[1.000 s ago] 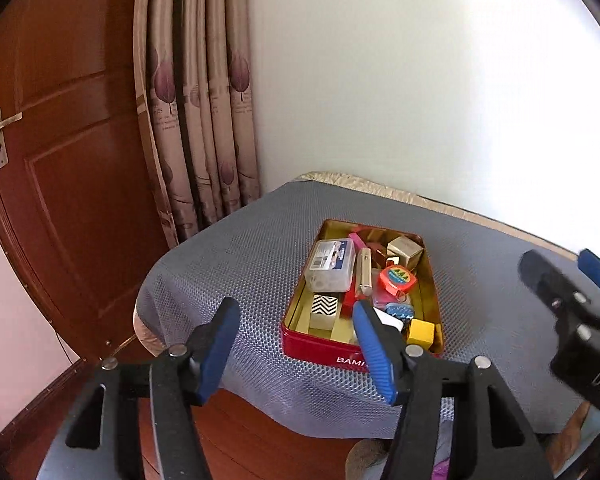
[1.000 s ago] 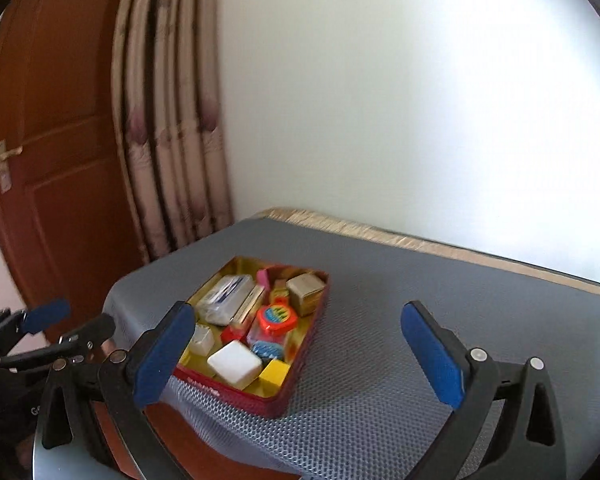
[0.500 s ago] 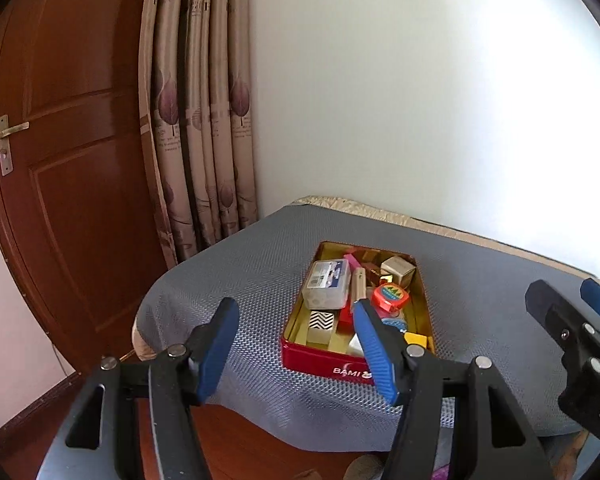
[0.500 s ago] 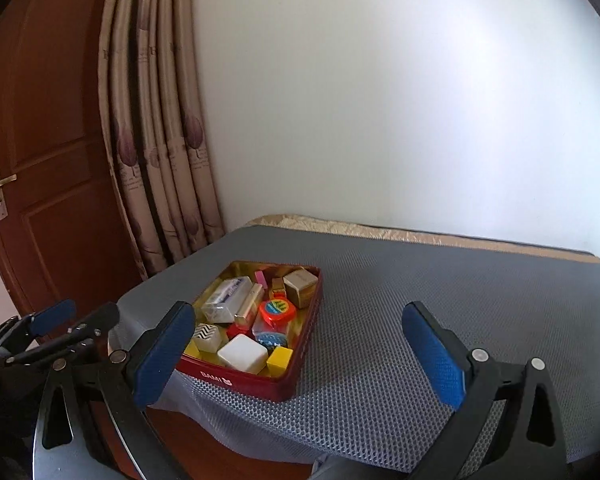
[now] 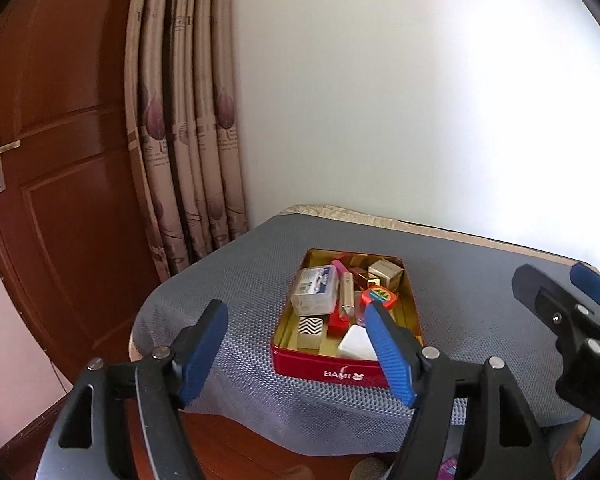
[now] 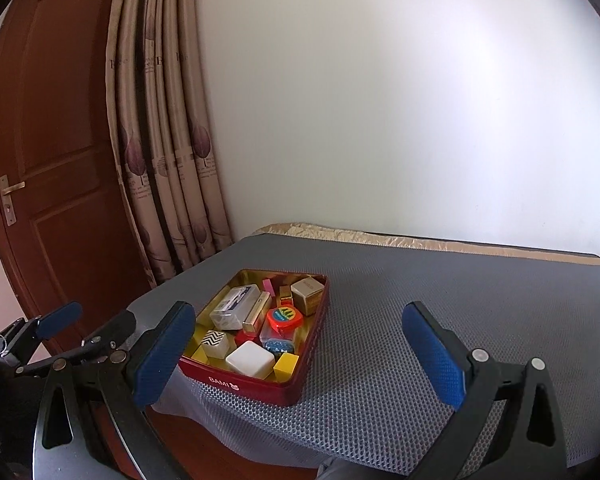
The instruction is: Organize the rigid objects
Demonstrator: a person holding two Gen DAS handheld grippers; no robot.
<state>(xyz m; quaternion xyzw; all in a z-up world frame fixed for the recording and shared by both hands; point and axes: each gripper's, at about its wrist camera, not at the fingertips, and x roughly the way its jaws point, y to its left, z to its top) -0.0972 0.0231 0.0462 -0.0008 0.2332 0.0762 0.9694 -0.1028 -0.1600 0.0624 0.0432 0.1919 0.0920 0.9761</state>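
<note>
A red tin [image 6: 260, 384] labelled BAMI sits near the front left corner of the grey mat [image 6: 420, 320]. It holds several small items: a clear plastic box [image 6: 236, 306], a round red tape measure [image 6: 285, 317], a white block [image 6: 249, 360], a yellow cube [image 6: 286, 362] and a zigzag-patterned block [image 6: 215, 340]. My left gripper [image 5: 293, 312] hovers short of the tin [image 5: 340, 372], its jaws opening with nothing between them. My right gripper [image 6: 299, 310] stands wide open and empty, to the right of the left gripper [image 6: 94, 320].
The mat covers a table that stands against a white wall [image 6: 380, 120]. A patterned curtain [image 6: 164, 140] and a brown wooden door [image 6: 60, 140] are at the left. Wooden floor [image 5: 236, 440] shows below the table's front edge. The mat's right half is bare.
The left gripper's jaws stand wider apart than before. Both views have drawn back and tilted up a little, so the tin looks smaller. The tin and its contents have not moved.
</note>
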